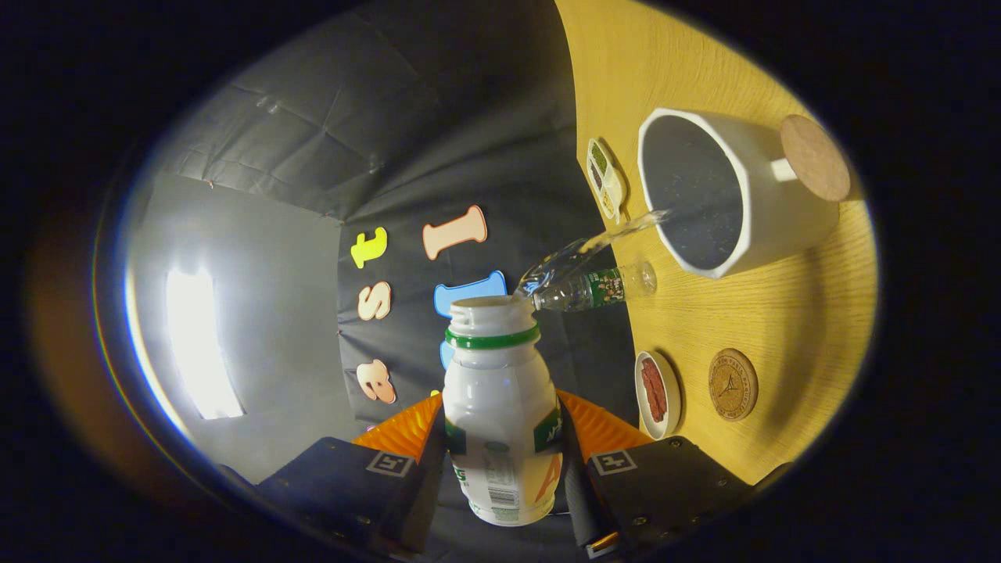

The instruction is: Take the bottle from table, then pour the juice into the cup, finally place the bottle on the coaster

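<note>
My gripper is shut on a white juice bottle with a green neck ring and no cap; both fingers press on its sides. The view is rolled sideways, so the bottle is tipped over. A clear stream of liquid runs from its open mouth into the white cup, which has a dark speckled inside and stands on the wooden table beyond the fingers. A round cork coaster with a printed emblem lies on the table nearer the fingers than the cup.
A clear plastic water bottle with a green label stands between the cup and the booth wall. A small white dish of red food sits beside the coaster. A divided dish of green food and a second cork disc flank the cup.
</note>
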`<action>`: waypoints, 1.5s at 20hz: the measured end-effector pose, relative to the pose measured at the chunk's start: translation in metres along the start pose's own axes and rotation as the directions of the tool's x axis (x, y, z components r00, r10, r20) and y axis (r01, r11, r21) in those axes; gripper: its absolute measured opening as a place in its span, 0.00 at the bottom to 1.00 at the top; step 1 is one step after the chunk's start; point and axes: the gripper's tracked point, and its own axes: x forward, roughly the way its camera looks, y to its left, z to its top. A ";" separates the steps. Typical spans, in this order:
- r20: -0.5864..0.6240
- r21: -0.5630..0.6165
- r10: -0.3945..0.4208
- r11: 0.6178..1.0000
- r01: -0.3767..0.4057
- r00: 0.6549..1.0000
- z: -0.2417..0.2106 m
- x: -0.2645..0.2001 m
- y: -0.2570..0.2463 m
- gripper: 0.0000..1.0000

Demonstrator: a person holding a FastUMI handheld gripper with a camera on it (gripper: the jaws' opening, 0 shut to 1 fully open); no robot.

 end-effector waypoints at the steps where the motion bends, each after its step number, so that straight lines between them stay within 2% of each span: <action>1: 0.000 0.005 0.001 1.000 -0.001 1.000 -0.001 -0.003 0.001 0.68; 30: 0.030 0.101 0.026 0.994 -0.029 0.999 0.004 -0.004 0.008 0.67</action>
